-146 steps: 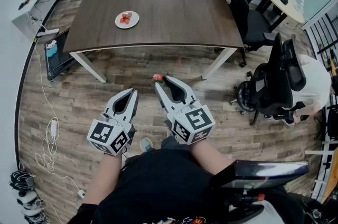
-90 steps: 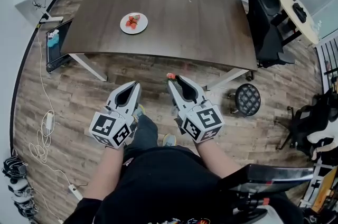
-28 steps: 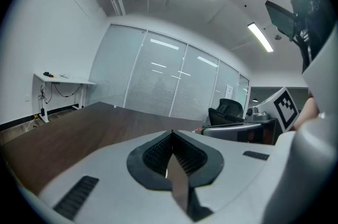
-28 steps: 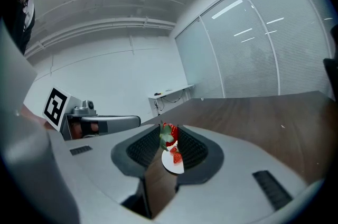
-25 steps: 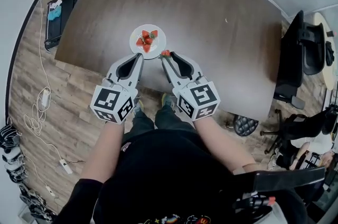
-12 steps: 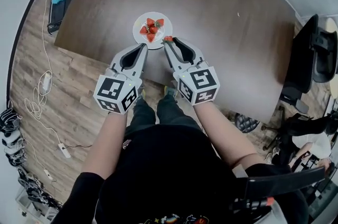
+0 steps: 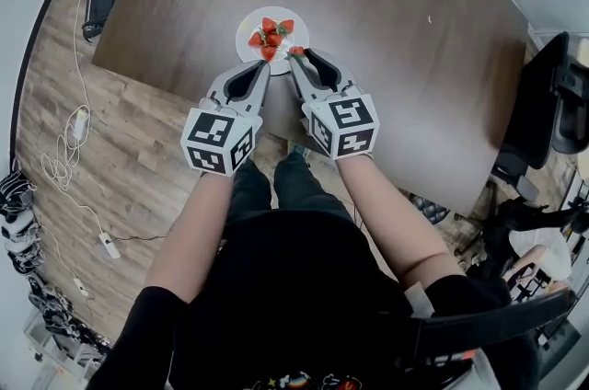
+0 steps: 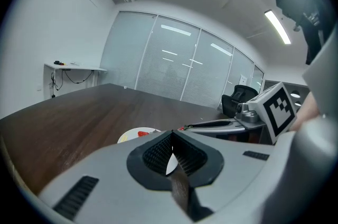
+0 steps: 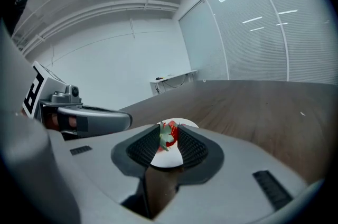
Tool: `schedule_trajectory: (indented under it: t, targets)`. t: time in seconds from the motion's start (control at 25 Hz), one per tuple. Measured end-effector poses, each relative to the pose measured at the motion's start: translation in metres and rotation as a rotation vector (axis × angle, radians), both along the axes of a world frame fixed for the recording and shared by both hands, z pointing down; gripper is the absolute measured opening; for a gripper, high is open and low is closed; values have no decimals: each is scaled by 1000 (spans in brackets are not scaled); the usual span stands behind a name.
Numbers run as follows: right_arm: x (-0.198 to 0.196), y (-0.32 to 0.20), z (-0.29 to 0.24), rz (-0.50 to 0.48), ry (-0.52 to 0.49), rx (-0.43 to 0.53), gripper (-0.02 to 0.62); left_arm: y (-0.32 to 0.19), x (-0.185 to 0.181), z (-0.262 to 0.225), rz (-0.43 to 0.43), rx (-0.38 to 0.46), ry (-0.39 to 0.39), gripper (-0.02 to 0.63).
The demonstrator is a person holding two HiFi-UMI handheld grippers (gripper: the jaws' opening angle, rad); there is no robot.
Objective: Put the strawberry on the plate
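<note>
In the head view, a person stands at the near edge of a dark table [image 7: 405, 20]. A white plate [image 7: 271, 11] sits on it with several strawberries [image 7: 270, 35] lying on top. The right gripper [image 7: 296, 55] reaches to the plate's near right rim with a strawberry [image 7: 296, 51] pinched at its tips. The fruit is held at the rim and is not among those on the plate. The left gripper [image 7: 265, 64] lies just beside it, pointing at the plate's near edge.

In the left gripper view, the left gripper [image 8: 170, 138] has its jaws pressed together with nothing between them. Beyond them lies the plate [image 8: 132, 134] with a bit of red fruit [image 8: 142, 133] showing. The right gripper [image 8: 222, 123] stretches across at the right.

In the right gripper view, the right gripper [image 9: 169, 132] is clamped on the strawberry [image 9: 171, 134], with its green leaves turned toward the camera. The plate [image 9: 171, 158] shows white behind and below the fruit. The left gripper [image 9: 90, 117] lies alongside at the left.
</note>
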State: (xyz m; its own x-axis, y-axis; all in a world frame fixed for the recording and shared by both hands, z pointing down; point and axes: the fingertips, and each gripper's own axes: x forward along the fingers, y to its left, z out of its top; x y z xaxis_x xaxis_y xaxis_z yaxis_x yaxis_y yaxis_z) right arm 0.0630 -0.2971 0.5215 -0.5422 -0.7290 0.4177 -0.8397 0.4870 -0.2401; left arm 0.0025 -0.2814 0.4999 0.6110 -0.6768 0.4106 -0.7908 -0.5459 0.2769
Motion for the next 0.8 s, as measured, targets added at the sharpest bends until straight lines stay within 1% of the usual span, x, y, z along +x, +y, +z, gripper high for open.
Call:
schedule_trajectory:
  t: [0.12, 0.32, 0.52, 0.68, 0.8]
  targets:
    - [-4, -4, 8, -19, 27, -10, 109, -3, 1, 9, -14, -20, -3, 5]
    - [-11, -10, 25, -67, 119, -24, 109, -7, 3, 19, -31, -42, 3, 5]
    - [-13, -18, 36, -75, 142, -49, 109, -9, 4, 26, -47, -63, -9, 5]
    - [-15, -19, 47, -93, 183, -82, 109, -7, 3, 30, -50, -77, -10, 5]
    - [-17, -20, 50, -111, 199, -82, 109, -7, 1, 30, -56, -77, -10, 5]
